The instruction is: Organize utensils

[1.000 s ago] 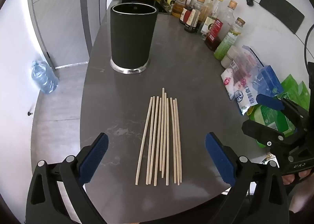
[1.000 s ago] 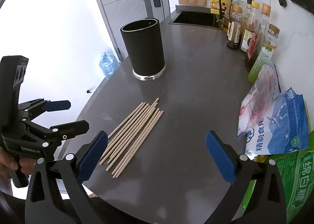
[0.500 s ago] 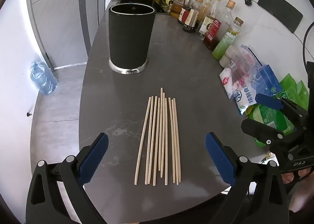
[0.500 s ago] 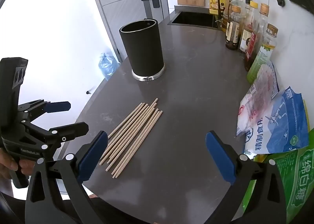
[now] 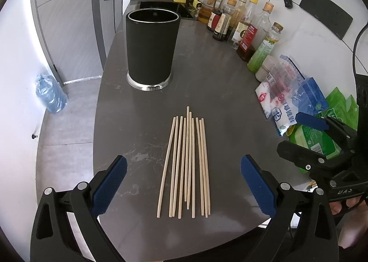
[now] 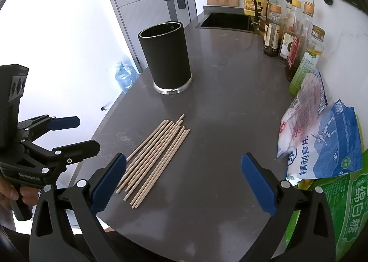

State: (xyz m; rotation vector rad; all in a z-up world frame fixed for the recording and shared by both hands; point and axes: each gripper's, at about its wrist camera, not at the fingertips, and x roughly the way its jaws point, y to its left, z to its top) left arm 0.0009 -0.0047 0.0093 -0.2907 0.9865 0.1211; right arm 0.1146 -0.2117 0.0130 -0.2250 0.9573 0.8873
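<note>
Left gripper (image 5: pixel 184 187) held wide apart, empty, above near counter edge. Chopsticks (image 5: pixel 186 163) flat in loose parallel bundle on grey counter (image 5: pixel 218 82), directly ahead between its blue pads. Black holder (image 5: pixel 150 48) upright beyond, well apart from bundle. Right gripper (image 6: pixel 184 185) likewise spread, empty, chopsticks toward its left pad.

left hand-held gripper (image 5: pixel 183 185): jaws wide, empty | right hand-held gripper (image 6: pixel 183 184): same
</note>
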